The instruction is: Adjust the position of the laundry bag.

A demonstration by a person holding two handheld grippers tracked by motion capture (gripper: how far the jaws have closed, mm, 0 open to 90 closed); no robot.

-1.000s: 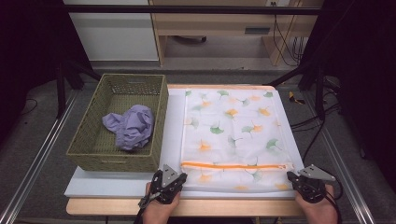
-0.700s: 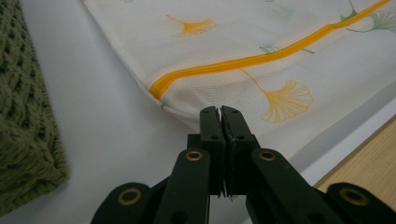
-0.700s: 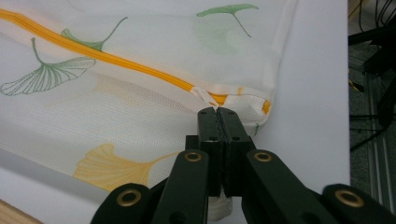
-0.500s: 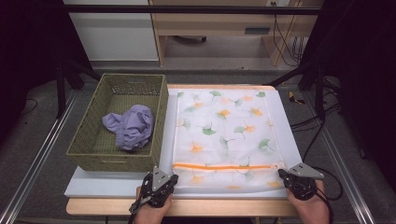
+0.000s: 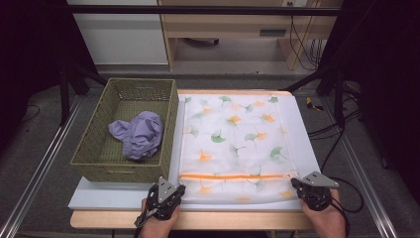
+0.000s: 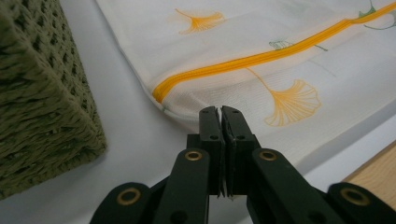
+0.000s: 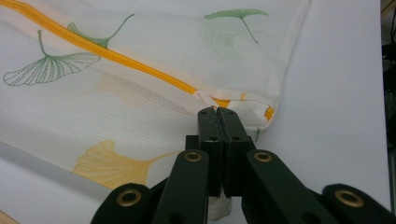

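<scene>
Laundry bag (image 5: 237, 144): white mesh printed with orange and green ginkgo leaves, orange zipper (image 5: 233, 176) across near end; laid flat on the white board (image 5: 99, 196), right of the wicker basket (image 5: 94, 163).
Left gripper (image 6: 219, 112): jaws together, fabric clamped at the bag's near-left corner.
Right gripper (image 7: 217, 112): jaws pressed together on fabric at the near-right corner.
Free room: bare board strip along the right edge.

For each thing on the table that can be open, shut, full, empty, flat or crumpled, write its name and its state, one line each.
mesh laundry bag: lying flat, spread out
orange zip: closed along its length
woven basket: upright, holding one garment
purple garment: crumpled in the basket
left gripper: jaws shut, at the bag's near edge
right gripper: jaws shut, white fabric pinched between them by the zip's end
</scene>
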